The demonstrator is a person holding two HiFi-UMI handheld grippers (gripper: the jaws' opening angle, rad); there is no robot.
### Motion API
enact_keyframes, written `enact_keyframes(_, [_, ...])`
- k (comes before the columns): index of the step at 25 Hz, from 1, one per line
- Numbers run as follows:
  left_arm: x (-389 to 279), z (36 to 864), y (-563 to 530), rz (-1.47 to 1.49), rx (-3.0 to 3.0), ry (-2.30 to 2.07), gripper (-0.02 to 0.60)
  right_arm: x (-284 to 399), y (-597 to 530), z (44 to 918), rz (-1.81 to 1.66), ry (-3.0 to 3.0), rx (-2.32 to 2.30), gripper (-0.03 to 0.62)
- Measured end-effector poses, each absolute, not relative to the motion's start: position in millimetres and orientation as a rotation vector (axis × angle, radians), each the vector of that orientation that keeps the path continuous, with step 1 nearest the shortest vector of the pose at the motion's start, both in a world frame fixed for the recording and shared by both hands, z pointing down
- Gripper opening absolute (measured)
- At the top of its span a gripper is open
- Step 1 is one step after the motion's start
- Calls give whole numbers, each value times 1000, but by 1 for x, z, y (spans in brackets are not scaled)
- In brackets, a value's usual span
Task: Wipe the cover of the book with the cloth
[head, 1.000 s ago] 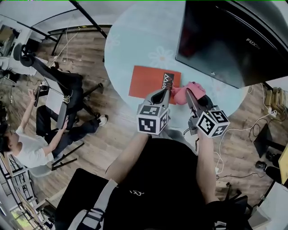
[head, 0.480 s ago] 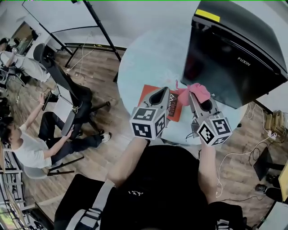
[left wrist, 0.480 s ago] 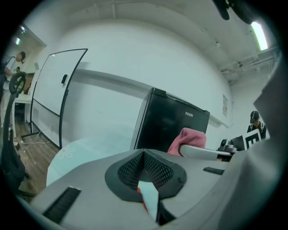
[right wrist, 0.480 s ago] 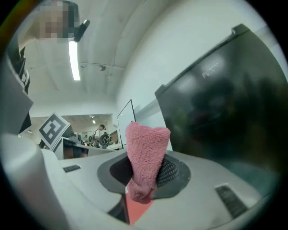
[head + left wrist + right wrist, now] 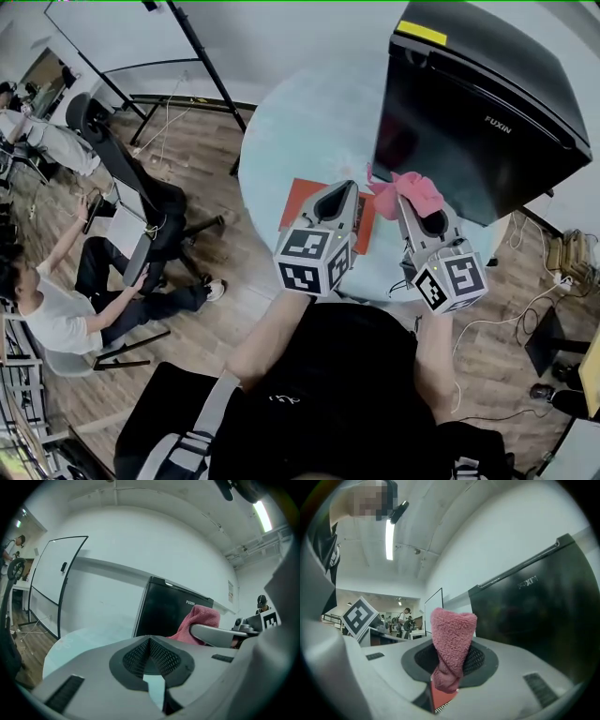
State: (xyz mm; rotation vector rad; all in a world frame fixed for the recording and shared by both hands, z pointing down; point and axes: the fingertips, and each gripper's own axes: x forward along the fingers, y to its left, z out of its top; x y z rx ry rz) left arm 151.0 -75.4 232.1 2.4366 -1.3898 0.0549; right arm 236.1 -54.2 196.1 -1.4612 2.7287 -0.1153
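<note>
The red book point(image 5: 298, 200) lies on the round pale blue table point(image 5: 291, 122), partly hidden behind my left gripper point(image 5: 345, 193). That gripper is shut and holds nothing; in the left gripper view point(image 5: 150, 639) its tips meet. My right gripper point(image 5: 401, 200) is shut on the pink cloth point(image 5: 414, 190), which bunches up above its jaws. In the right gripper view point(image 5: 450, 667) the cloth point(image 5: 452, 639) stands between the jaws, and a strip of the red book point(image 5: 440, 698) shows below. Both grippers hang above the table's near edge, side by side.
A black fridge point(image 5: 478, 103) stands at the table's right and far side. A seated person point(image 5: 56, 314) and an office chair point(image 5: 141, 202) are on the wooden floor to the left. A whiteboard point(image 5: 56, 583) stands further back. Cables lie on the floor at the right.
Both grippers have risen from the table and drawn back toward me. The pink cloth has come up off the table with the right gripper. The head view has shifted.
</note>
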Motion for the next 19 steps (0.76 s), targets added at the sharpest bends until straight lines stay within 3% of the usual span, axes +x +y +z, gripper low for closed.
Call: enact_keyframes(19, [148, 247, -79, 47, 2377, -1381, 15, 244, -60, 202, -133, 2725, -1473, 95])
